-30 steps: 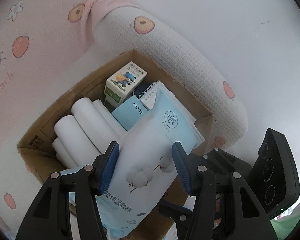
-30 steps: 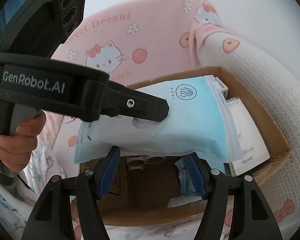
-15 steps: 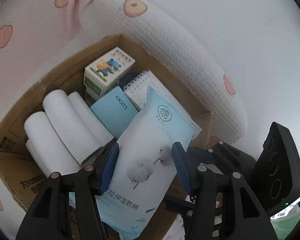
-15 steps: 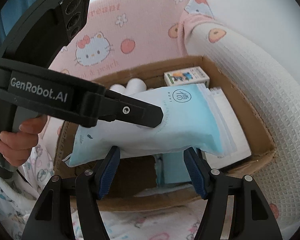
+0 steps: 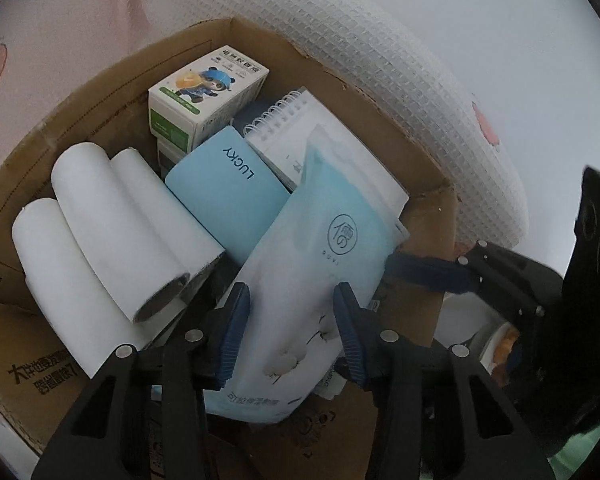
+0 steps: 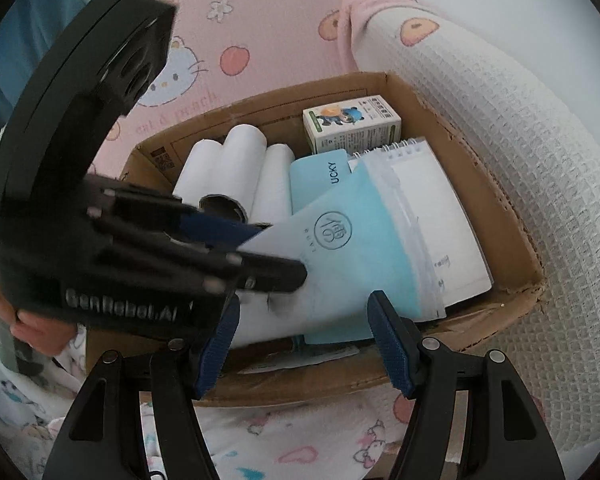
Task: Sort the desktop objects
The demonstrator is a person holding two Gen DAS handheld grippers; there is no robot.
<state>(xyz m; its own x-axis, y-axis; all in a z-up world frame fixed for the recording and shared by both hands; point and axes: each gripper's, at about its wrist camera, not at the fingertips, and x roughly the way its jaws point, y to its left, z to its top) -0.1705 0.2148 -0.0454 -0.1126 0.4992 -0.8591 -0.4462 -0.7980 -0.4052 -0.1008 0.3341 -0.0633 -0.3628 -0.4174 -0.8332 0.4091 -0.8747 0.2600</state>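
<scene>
Cotton-pad pouch [image 5: 320, 264] lying in cardboard box [image 5: 100, 92] atop notebook [image 5: 300, 136], left gripper [image 5: 290, 332] closing about it, contact seemingly unmade; right gripper [image 6: 304, 344] wide, empty.

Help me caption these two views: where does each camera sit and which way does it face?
Left wrist: on the left hand-held gripper, looking down into the cardboard box; its jaws are closing around the cotton pad pack.
Right wrist: on the right hand-held gripper, facing the box; a hand shows.
Shared: box, pack, paper rolls.
</scene>
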